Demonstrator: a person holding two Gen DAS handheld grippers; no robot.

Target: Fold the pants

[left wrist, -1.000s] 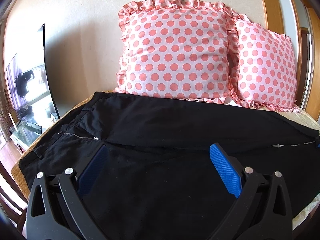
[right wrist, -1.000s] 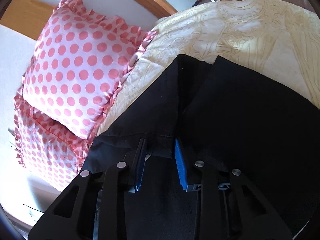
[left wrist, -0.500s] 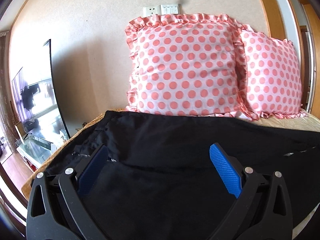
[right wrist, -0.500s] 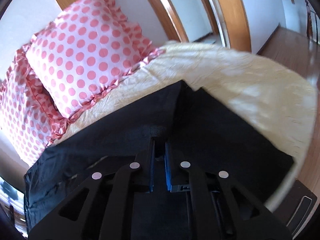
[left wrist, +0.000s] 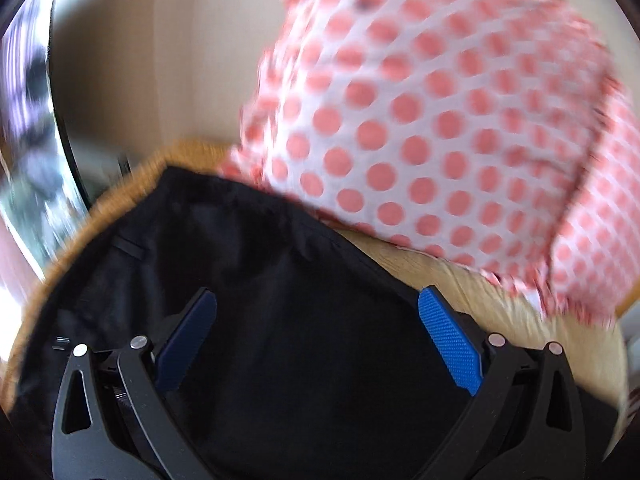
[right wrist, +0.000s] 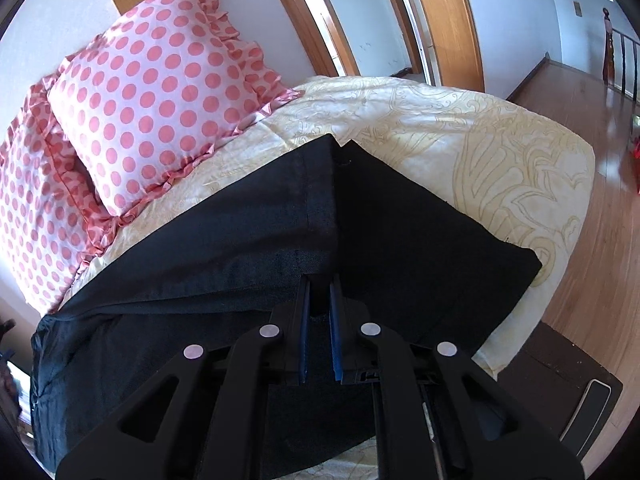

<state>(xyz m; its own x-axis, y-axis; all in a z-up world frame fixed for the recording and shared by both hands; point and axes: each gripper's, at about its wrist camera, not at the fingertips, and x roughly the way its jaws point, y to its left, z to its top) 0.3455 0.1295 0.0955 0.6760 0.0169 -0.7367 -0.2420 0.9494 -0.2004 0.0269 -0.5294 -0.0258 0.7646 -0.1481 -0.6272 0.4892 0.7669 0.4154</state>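
Observation:
Black pants (right wrist: 224, 248) lie across the bed, legs folded one over the other, hems toward the far right. My right gripper (right wrist: 319, 292) is shut on the pants' leg edge near the hems, with black fabric pinched between its blue pads. In the blurred left wrist view the waist end of the pants (left wrist: 248, 264) lies under my left gripper (left wrist: 316, 304), which is open and empty just above the fabric, its blue pads (left wrist: 448, 340) spread wide.
Pink polka-dot pillows (right wrist: 152, 92) (left wrist: 420, 120) stand at the head of the bed. The yellow patterned bedspread (right wrist: 480, 136) extends right to the bed's edge. Wooden floor (right wrist: 592, 240) lies beyond. A mirror or screen (left wrist: 28, 120) stands at the left.
My right gripper has closed on the pant leg edge and tilted more upright. My left gripper has swung fast toward the waist end and the pillows, still open.

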